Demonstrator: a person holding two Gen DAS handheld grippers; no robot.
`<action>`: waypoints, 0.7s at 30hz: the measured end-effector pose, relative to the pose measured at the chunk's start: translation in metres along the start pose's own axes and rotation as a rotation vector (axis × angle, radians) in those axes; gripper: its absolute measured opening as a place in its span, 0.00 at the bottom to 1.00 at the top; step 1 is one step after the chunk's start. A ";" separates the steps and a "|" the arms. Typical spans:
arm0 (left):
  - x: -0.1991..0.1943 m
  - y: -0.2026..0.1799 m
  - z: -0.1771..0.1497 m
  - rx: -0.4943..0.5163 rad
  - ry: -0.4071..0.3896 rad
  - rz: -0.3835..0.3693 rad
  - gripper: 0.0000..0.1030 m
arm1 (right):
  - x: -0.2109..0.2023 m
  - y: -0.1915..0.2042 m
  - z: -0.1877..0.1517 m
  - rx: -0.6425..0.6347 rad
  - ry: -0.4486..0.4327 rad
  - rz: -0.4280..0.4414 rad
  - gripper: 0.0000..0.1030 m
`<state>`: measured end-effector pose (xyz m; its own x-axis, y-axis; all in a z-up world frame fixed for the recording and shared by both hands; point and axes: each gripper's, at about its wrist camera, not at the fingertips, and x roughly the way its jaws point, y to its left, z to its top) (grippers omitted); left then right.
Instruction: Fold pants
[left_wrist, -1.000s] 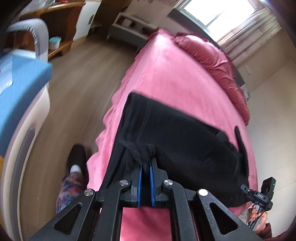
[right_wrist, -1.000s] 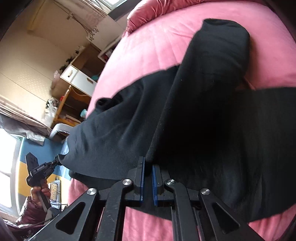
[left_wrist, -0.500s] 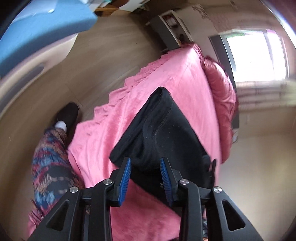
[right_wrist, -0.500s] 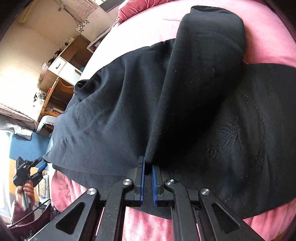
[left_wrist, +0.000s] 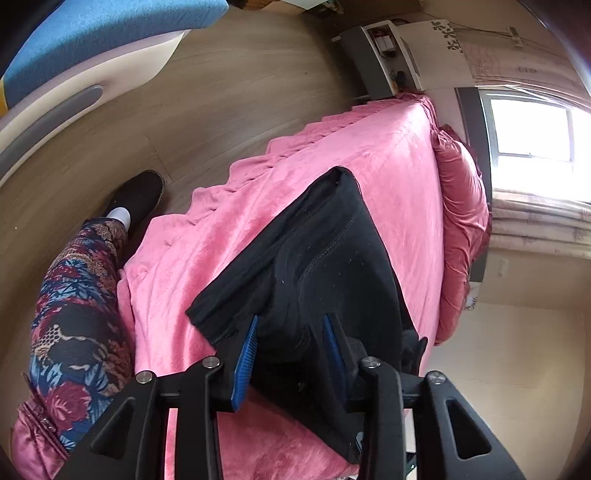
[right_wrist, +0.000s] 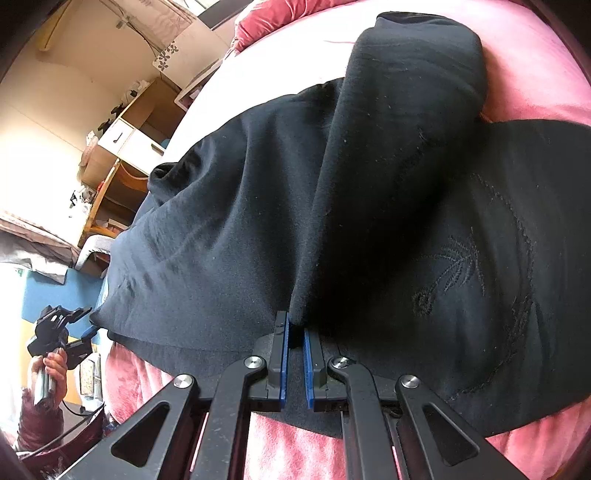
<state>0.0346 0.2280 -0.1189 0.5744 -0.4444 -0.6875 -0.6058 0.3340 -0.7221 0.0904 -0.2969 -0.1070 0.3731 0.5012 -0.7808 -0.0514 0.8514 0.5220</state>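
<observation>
- Right now, black pants (left_wrist: 325, 266) lie folded over on a pink bedspread (left_wrist: 369, 155), covering the near part of the bed.
- From my left wrist view, my left gripper (left_wrist: 291, 347) has its two blue-padded fingers (left_wrist: 246, 354) spread wide apart, with nothing pinched between them. The dark cloth sits just beyond and partly between them; I cannot tell whether the pads touch it.
- Seen from there, the pants form a long dark wedge, narrowing toward the far end of the bed, with a stitched seam curving along the top layer.
- From my right wrist view, my right gripper (right_wrist: 295, 332) has its jaws drawn almost together on a fold edge of the pants (right_wrist: 369, 184). A thin ridge of black fabric (right_wrist: 295, 325) is held between the blue pads.
- In that view, one thick roll of cloth rises from the pinched edge toward the far side of the bed. Flatter layers spread to either side, and embroidered stitching (right_wrist: 454, 269) shows on the right-hand layer.
- A dark pink pillow (left_wrist: 461, 221) lies along the far edge of the bed, beneath a bright window (left_wrist: 532, 136).
- Beside the bed, a floral-trousered leg (left_wrist: 74, 314) and a black shoe (left_wrist: 140, 192) stand on a wooden floor (left_wrist: 221, 92).
</observation>
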 end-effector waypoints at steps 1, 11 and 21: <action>0.000 -0.004 0.001 0.010 -0.017 0.023 0.29 | -0.001 -0.001 0.000 0.000 -0.001 0.001 0.07; -0.062 -0.108 0.019 0.427 -0.315 -0.188 0.00 | -0.017 0.000 0.000 -0.005 -0.036 0.065 0.07; -0.032 0.004 0.006 0.170 -0.078 -0.027 0.28 | -0.007 -0.004 -0.008 -0.016 0.021 0.016 0.07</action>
<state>0.0166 0.2485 -0.1002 0.6342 -0.3910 -0.6670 -0.4919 0.4615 -0.7383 0.0807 -0.3032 -0.1061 0.3525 0.5174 -0.7798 -0.0722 0.8458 0.5286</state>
